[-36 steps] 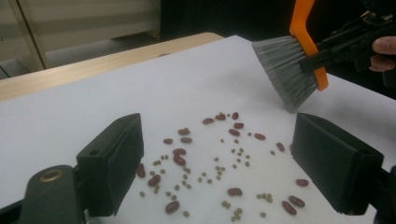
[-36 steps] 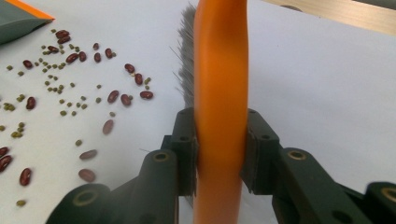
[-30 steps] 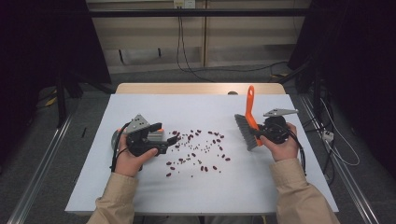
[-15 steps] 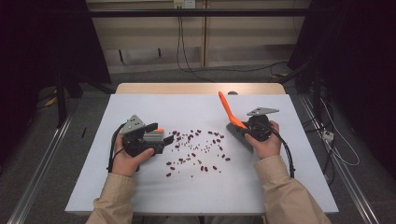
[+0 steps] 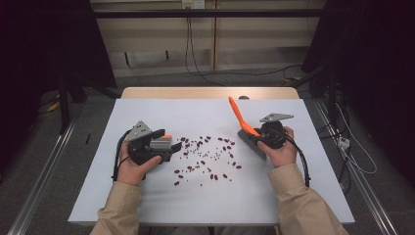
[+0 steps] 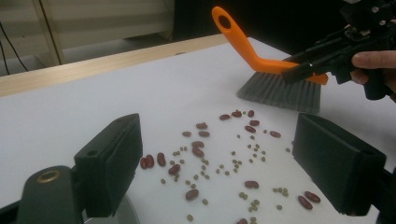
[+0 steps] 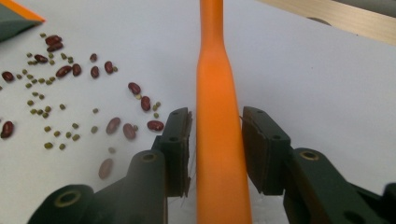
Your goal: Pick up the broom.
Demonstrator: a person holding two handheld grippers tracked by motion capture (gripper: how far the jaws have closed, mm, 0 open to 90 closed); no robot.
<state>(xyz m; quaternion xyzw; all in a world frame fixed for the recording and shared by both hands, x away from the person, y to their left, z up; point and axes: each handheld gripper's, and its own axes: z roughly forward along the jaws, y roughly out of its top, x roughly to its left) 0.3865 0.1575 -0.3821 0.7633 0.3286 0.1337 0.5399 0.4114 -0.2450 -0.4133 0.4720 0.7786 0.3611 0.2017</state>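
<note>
Two sleeved forearms come in from the near edge of the white table [image 5: 147,205], each hand wrapped around a gripper. The right hand [image 5: 280,152] sits at the right of the scattered beans [image 5: 208,156], knuckles up, and the right gripper [image 5: 254,133] points inward and slightly away from the person. Between its jaws runs the orange handle of a brush [image 7: 217,135]; in the right gripper view, slim gaps show on both sides of the handle, so the pads stand just off it, and the jaws have just been opening. In the high view the handle slants up and away toward the far edge, while the grey bristles [image 6: 280,91] rest on the table just right of the bean patch.

At the left of the patch, the left hand [image 5: 134,164] holds still with its wrist low on the table. It aims the left gripper [image 5: 171,144] rightward at the beans. Those jaws stand wide apart with nothing between them, and the left gripper view looks through them onto dark red beans mixed with small green ones. An orange-edged piece [image 5: 167,136] lies right at the left gripper; I cannot tell what it is.
</note>
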